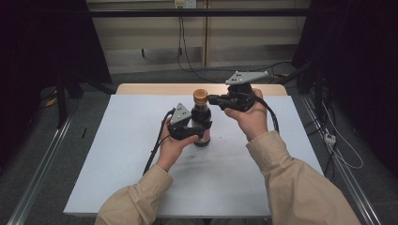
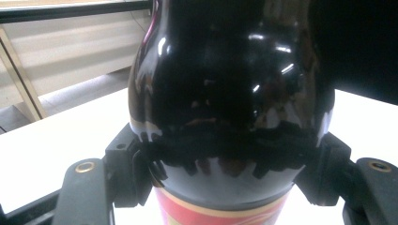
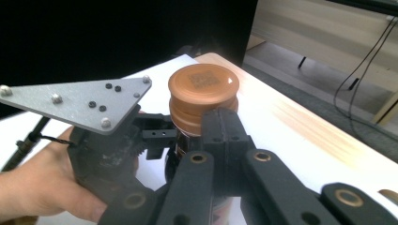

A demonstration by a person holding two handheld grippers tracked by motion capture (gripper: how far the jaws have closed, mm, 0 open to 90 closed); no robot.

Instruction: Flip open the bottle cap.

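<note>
A dark glossy bottle [image 1: 202, 118] with a round brown cap [image 1: 200, 95] stands upright near the middle of the white table [image 1: 117, 164]. My left gripper [image 1: 197, 132] comes in from the left and is shut on the bottle's lower body. In the left gripper view its pads press both sides of the bottle [image 2: 225, 70], just above a red label [image 2: 216, 213]. My right gripper [image 1: 212, 99] is held level at the right, with its tips at the bottle's neck. In the right gripper view its jaws lie together, shut, against the neck just under the cap [image 3: 203, 86].
The far edge of the table is a bare wooden strip [image 1: 155, 88]. Cables [image 1: 187, 61] lie on the floor behind it. A metal rail [image 1: 42, 168] runs along the left side, and another rail with a cable [image 1: 342, 154] runs along the right. White table surface stretches around the bottle.
</note>
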